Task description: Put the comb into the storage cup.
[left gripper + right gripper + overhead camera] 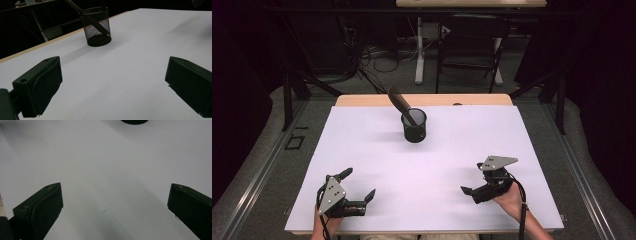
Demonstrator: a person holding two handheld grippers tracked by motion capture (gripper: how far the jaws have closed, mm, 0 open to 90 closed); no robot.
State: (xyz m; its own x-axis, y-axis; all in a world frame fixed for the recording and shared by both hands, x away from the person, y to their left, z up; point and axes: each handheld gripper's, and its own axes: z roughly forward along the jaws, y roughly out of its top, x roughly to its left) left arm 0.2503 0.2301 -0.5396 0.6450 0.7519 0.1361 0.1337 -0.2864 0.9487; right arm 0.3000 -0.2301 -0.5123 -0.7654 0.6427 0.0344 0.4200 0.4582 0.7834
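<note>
High view, table: white sheet lies under both grippers, bare between them.
Mesh cup: black, upright, well ahead of both grippers, roughly midway between them; ahead and slightly left in the left gripper view.
Dark stick: leans in the cup, top tilted left.
Left gripper: jaws spread wide, holding nothing.
Right gripper: jaws apart, holding nothing, low over the sheet.
</note>
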